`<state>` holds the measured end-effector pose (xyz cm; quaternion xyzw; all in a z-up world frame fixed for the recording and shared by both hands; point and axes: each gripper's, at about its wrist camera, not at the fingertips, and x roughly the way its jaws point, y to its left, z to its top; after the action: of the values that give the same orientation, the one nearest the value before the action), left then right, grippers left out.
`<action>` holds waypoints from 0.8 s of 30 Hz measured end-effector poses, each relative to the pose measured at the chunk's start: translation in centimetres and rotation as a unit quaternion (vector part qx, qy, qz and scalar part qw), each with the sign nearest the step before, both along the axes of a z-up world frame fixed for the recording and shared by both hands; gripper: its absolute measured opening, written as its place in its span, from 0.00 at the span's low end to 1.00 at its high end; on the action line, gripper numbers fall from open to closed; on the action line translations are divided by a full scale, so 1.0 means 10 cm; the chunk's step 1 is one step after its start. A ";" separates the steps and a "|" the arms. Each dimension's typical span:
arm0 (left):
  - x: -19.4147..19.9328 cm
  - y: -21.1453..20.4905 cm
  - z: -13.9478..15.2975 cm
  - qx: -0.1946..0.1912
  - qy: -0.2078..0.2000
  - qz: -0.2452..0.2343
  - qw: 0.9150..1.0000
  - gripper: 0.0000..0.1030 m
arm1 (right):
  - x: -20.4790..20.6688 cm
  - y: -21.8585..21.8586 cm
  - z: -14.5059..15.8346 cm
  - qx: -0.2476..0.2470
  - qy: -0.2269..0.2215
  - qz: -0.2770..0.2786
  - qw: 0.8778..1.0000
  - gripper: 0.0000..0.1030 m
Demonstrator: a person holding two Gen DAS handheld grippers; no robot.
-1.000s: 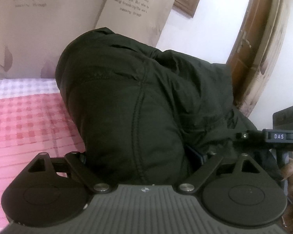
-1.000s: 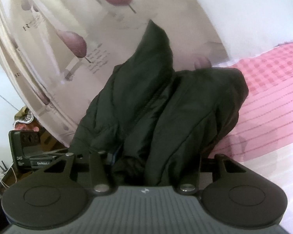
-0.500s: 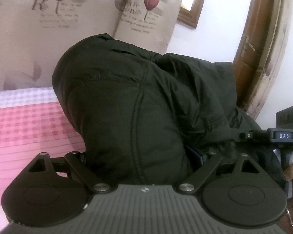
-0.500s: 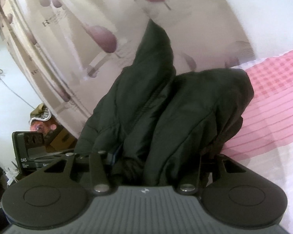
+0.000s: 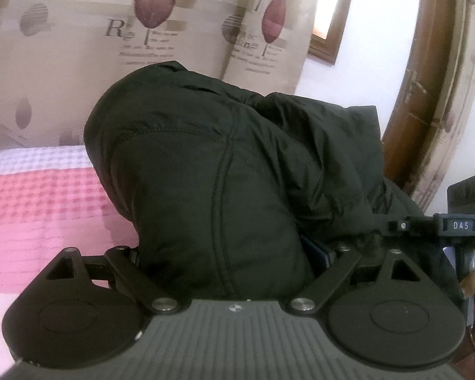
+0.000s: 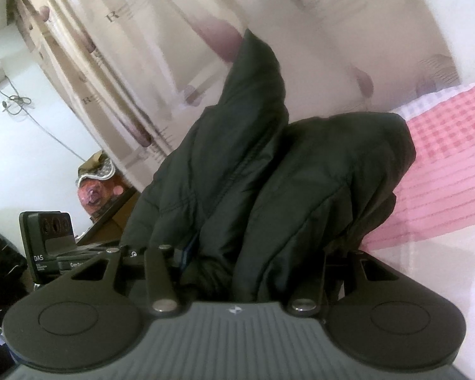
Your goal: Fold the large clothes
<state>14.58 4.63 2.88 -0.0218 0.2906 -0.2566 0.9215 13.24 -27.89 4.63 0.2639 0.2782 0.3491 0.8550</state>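
Both claws have a bulky black padded jacket (image 5: 224, 171) bunched between their jaws, and it stands up in front of them in a thick mound, lifted clear of the pink checked bed (image 5: 38, 209) that lies below and to the side. The left claw (image 5: 231, 253) is clenched on a fat wad of the jacket, its jaws standing wide because so much quilted cloth is packed between them; the seam of a panel runs straight up from the middle of that grip. The right claw (image 6: 256, 259) is likewise clamped on a narrower bundle, with one fold of the jacket rising to a peak just ahead of it and another slumping over to its right toward the bed. The other claw's body shows at the edge of each view, so the two grips look to be near each other on the same garment. I would judge this jacket soft and springy rather than heavy: padding that squashes under the jaws and puffs back, with a smooth shell that may slide if only the outer layer is pinched. It droops wherever nothing carries it. Better holds would be at firm stitched edges such as the hem, the shoulder seams or the collar, well apart, so the cloth hangs flat instead of balling up. A patterned curtain (image 5: 79, 47) hangs beyond.
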 end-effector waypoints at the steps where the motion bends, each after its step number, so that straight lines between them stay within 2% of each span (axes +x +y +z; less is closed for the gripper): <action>1: -0.03 0.03 -0.01 0.000 0.001 0.003 1.000 0.85 | -0.02 0.03 -0.01 0.001 0.003 0.002 1.000 0.48; 9: -0.10 0.24 -0.16 0.000 0.017 0.023 1.000 0.85 | -0.09 0.19 -0.22 0.014 0.037 0.006 0.999 0.48; 14: -0.07 0.34 -0.37 -0.001 0.027 0.037 0.999 0.85 | -0.07 0.22 -0.39 0.013 0.055 0.004 0.998 0.47; 18: -0.07 0.43 -0.50 -0.009 0.027 0.055 0.998 0.89 | -0.01 0.24 -0.52 0.004 0.064 0.002 0.998 0.47; 21: -0.10 0.46 -0.58 -0.002 0.013 0.075 0.997 1.00 | 0.01 0.27 -0.61 -0.025 0.063 -0.005 0.998 0.54; 23: -0.14 0.46 -0.63 0.004 0.003 0.083 0.996 1.00 | -0.01 0.32 -0.69 -0.048 0.059 -0.012 0.997 0.62; 24: -0.15 0.47 -0.66 0.000 0.001 0.086 0.996 1.00 | -0.02 0.35 -0.71 -0.061 0.056 -0.016 0.996 0.69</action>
<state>13.03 9.33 -3.68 -0.0468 0.2889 -0.1763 0.9398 13.01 -24.36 -2.51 0.2349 0.3422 0.3027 0.8580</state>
